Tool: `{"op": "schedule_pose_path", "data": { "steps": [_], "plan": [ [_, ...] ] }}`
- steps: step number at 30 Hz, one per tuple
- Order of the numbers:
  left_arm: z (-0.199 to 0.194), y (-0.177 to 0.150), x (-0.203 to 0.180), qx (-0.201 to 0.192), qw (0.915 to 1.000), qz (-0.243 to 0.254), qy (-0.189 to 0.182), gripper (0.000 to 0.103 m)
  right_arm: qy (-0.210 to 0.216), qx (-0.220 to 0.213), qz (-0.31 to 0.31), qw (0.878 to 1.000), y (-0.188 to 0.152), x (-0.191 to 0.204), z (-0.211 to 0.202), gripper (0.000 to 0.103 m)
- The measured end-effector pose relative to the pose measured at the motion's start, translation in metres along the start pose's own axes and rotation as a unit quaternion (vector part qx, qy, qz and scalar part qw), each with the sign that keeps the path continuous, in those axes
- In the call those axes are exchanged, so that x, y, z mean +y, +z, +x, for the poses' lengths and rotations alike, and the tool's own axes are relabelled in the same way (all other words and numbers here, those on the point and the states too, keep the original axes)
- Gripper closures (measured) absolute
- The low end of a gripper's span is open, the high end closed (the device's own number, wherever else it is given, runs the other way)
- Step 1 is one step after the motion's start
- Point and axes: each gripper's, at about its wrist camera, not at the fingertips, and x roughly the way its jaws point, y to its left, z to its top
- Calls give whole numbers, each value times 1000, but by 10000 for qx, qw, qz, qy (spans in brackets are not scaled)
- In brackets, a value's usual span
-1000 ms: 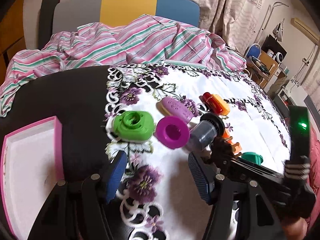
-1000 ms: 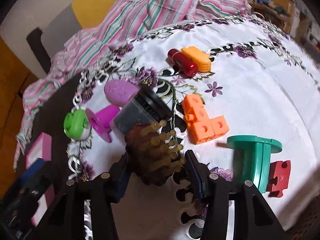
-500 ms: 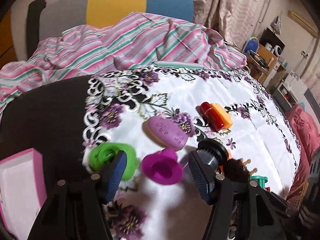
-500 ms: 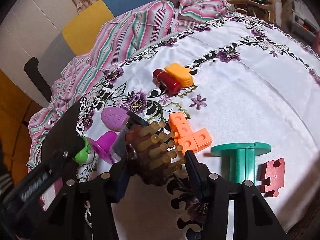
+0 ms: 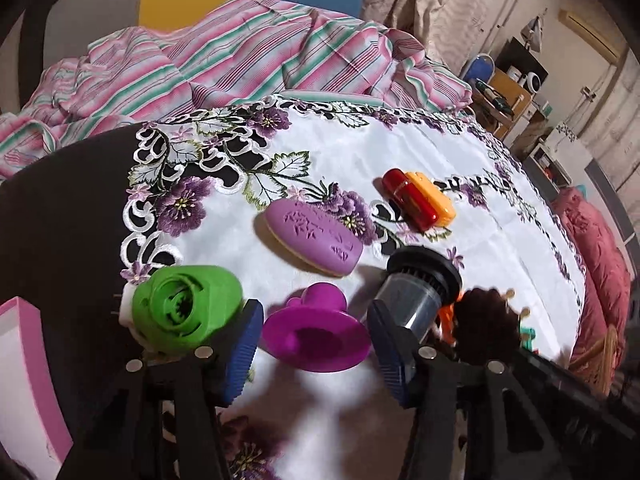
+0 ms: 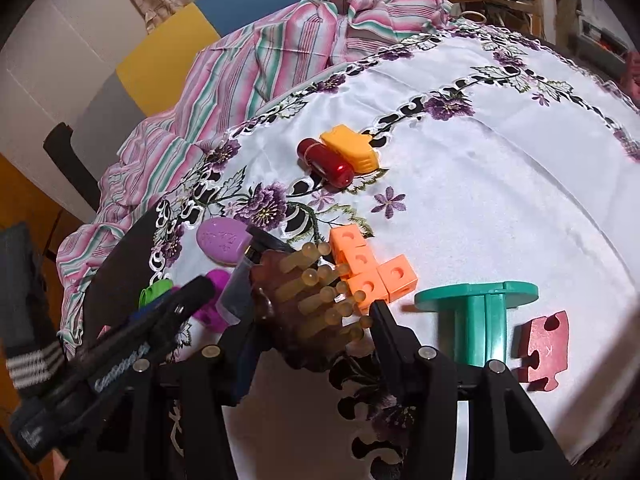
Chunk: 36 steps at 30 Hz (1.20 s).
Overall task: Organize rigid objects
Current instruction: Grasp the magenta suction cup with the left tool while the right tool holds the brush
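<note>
My left gripper (image 5: 316,344), closing, straddles the purple cup (image 5: 316,334), crowded by green punch (image 5: 186,308) and grey jar (image 5: 416,300); my right gripper (image 6: 312,326) pinches the brown brush (image 6: 308,300).

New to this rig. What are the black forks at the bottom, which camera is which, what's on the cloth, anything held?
No robot: a person holds a two-finger gripper in each hand, each with a fisheye camera looking along its fingers. Left view: the left gripper straddles a magenta funnel-shaped piece; its jaws have just been closing, pads not yet pressing. Right view: the right gripper is shut on a brown spiky brush. On the embroidered cloth lie a green round piece, purple oval, dark jar, orange blocks, teal spool.
</note>
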Motion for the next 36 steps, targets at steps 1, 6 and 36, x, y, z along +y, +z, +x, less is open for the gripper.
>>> {"op": "schedule_pose_path", "data": {
  "steps": [1, 6, 36],
  "plan": [
    [-2, -2, 0, 2, 10000, 34, -11, 48, 9, 5, 22, 10000, 0, -1, 0, 51],
    [-15, -22, 2, 0, 10000, -7, -20, 49, 59, 52, 89, 9999, 0, -3, 2, 51],
    [-52, -78, 30, -317, 9955, -835, -303, 46, 178, 166, -320, 9992, -4, 12, 5, 51]
  ]
}}
